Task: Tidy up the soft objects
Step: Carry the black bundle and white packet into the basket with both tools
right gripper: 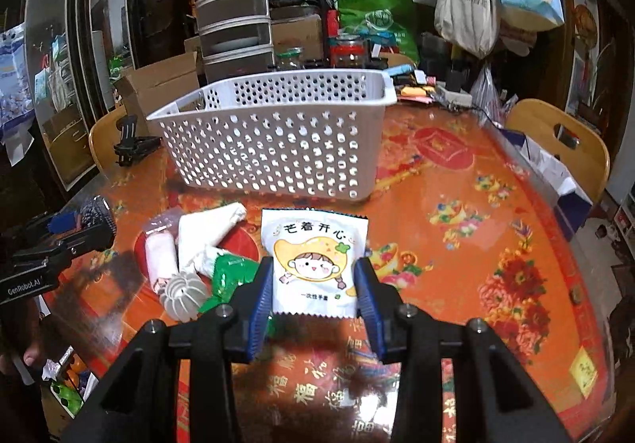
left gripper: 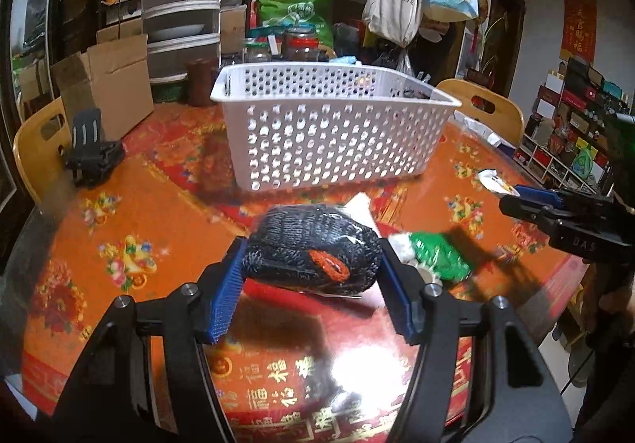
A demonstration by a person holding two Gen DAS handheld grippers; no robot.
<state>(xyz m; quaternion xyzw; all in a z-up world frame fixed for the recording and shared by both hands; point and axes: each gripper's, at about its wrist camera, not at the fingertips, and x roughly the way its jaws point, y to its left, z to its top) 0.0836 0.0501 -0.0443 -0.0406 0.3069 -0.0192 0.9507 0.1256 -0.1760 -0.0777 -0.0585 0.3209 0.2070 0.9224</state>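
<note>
My left gripper (left gripper: 311, 264) is shut on a black knitted bundle wrapped in clear plastic (left gripper: 313, 248) and holds it above the table, in front of the white perforated basket (left gripper: 329, 125). My right gripper (right gripper: 315, 280) is shut on a white packet with a cartoon girl (right gripper: 315, 260), also held above the table before the basket (right gripper: 274, 141). A green packet (right gripper: 230, 276), a white cloth (right gripper: 202, 240), a pink-white roll (right gripper: 160, 256) and a white ribbed piece (right gripper: 182, 294) lie on the table to the right gripper's left. The left gripper also shows in the right wrist view (right gripper: 85, 217), and the right gripper in the left wrist view (left gripper: 512, 197).
The table has an orange-red flowered cover (right gripper: 456, 244). A black clamp stand (left gripper: 89, 149) sits at its left edge, a cardboard box (left gripper: 107, 86) behind it. Jars, stacked drawers and bags crowd the far side. Wooden chairs (right gripper: 555, 141) stand at both sides.
</note>
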